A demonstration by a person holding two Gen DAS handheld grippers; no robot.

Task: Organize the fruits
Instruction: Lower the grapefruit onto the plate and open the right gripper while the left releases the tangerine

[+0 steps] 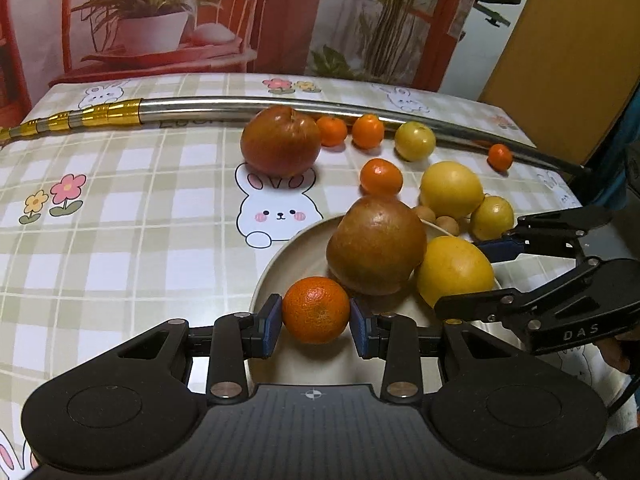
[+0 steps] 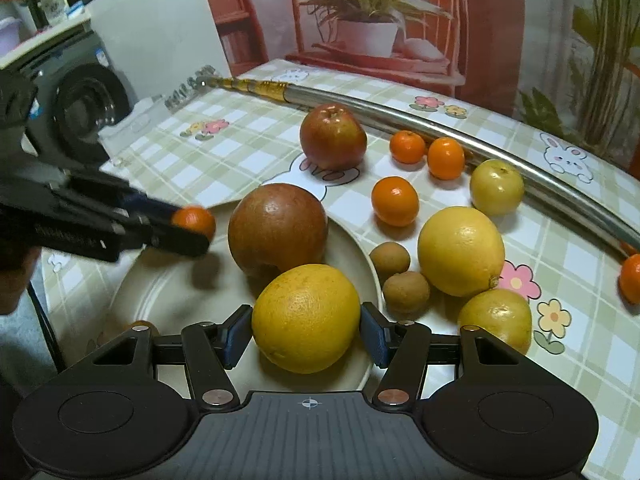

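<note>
A cream plate (image 1: 276, 264) (image 2: 168, 300) lies on the checked tablecloth. My left gripper (image 1: 316, 322) is shut on a small mandarin (image 1: 316, 309) (image 2: 195, 220) over the plate's near part. My right gripper (image 2: 306, 330) is shut on a large yellow citrus (image 2: 306, 316) (image 1: 454, 276) over the plate's right side. A brown-red apple (image 1: 376, 244) (image 2: 278, 234) rests on the plate between them. Beyond it on the cloth lies a second apple (image 1: 280, 145) (image 2: 333, 136).
Loose on the cloth to the right: mandarins (image 1: 381, 177) (image 2: 395, 201), yellow citrus (image 1: 452, 189) (image 2: 460, 250), two small brown fruits (image 2: 406, 290). A long metal pole (image 1: 256, 105) (image 2: 440, 132) crosses the far side. A washing machine (image 2: 76, 100) stands at left.
</note>
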